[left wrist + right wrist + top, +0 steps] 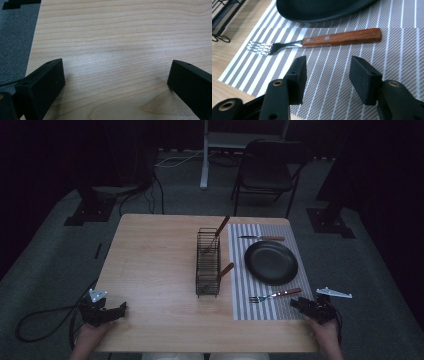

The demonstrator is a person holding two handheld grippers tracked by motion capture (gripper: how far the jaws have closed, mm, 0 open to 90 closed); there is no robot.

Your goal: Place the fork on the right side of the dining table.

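Observation:
A fork with a wooden handle [275, 295] [332, 38] lies flat on the striped placemat [240, 305] [332, 82], tines pointing left, just in front of a black plate [271, 262] [322, 10]. My right gripper [295, 303] [328, 65] sits low over the mat at its near right corner. It is open, a short way behind the fork, with nothing between its pads. My left gripper [117, 310] [117, 67] rests at the table's near left corner, open wide over bare wood [120, 37].
A black wire rack [208, 262] [224, 15] stands left of the mat with two wooden-handled utensils [222, 226] leaning in it. A knife [261, 238] lies beyond the plate. A chair [265, 170] stands behind the table.

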